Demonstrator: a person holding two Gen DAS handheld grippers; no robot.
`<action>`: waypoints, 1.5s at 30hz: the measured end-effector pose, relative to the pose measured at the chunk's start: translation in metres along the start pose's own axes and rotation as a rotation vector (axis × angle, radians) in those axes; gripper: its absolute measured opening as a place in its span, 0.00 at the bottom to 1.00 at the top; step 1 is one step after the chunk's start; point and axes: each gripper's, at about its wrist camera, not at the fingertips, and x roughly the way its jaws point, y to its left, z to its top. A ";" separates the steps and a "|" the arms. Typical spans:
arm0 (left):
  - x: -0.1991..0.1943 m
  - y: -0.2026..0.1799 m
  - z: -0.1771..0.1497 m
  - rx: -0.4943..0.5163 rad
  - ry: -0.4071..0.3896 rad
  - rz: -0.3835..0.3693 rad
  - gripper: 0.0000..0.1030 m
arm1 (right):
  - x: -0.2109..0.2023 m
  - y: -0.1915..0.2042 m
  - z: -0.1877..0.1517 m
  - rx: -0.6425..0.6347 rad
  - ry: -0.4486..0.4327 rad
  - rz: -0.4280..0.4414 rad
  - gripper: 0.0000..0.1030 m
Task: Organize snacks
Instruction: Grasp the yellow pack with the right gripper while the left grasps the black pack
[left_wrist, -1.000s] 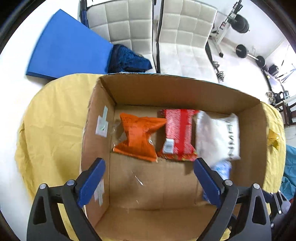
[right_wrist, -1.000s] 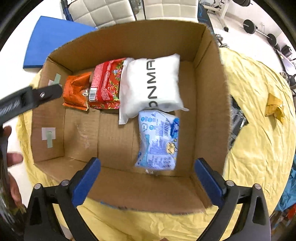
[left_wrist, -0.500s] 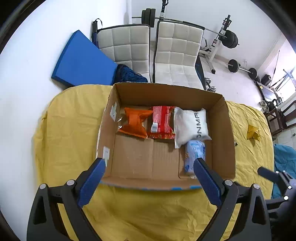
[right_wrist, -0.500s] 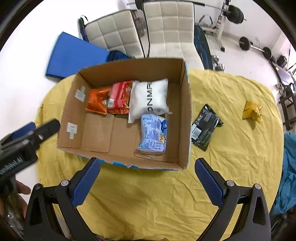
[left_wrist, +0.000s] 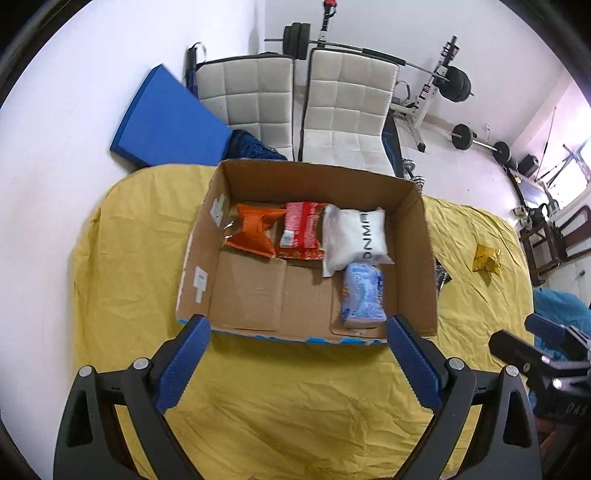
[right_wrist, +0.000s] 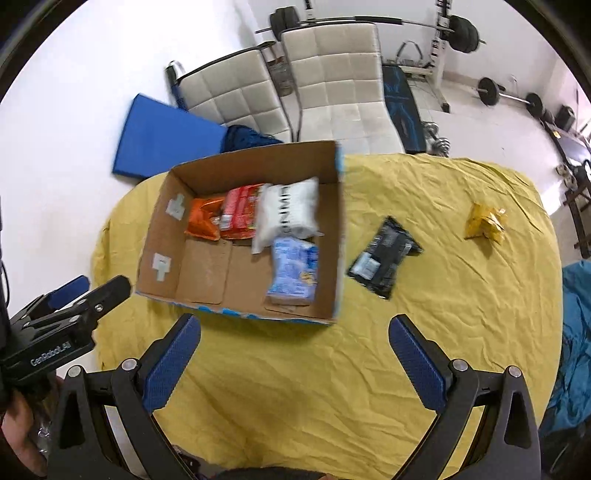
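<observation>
An open cardboard box (left_wrist: 417, 258) (right_wrist: 338, 236) stands on the yellow tablecloth. Inside lie an orange packet (left_wrist: 255, 230) (right_wrist: 201, 221), a red packet (left_wrist: 301, 230) (right_wrist: 240, 212), a white bag (left_wrist: 356, 238) (right_wrist: 288, 212) and a light blue pack (left_wrist: 364, 293) (right_wrist: 293, 271). Outside, right of the box, lie a black packet (right_wrist: 384, 254) and a small yellow packet (left_wrist: 487, 257) (right_wrist: 484, 222). My left gripper (left_wrist: 297, 356) is open, high above the box's near edge. My right gripper (right_wrist: 295, 352) is open and empty over the cloth.
The yellow cloth (right_wrist: 443, 332) covers a round table. Two white chairs (left_wrist: 343, 107) and a blue mat (left_wrist: 168, 122) stand behind it. Weights (right_wrist: 509, 98) lie on the floor at the back right. A teal cloth (right_wrist: 576, 332) hangs at the right.
Both grippers have pulled back and up from inside the box, so the whole box and table show. The light blue pack stays in the box. Both stay open.
</observation>
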 end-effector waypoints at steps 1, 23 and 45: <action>0.000 -0.011 0.001 0.015 0.000 -0.004 0.95 | -0.001 -0.011 -0.001 0.014 -0.001 -0.004 1.00; 0.176 -0.306 0.074 0.623 0.291 0.114 0.95 | 0.038 -0.308 0.004 0.330 0.086 -0.200 1.00; 0.332 -0.300 0.061 0.460 0.637 0.142 0.93 | 0.208 -0.330 0.126 -0.411 0.415 -0.250 1.00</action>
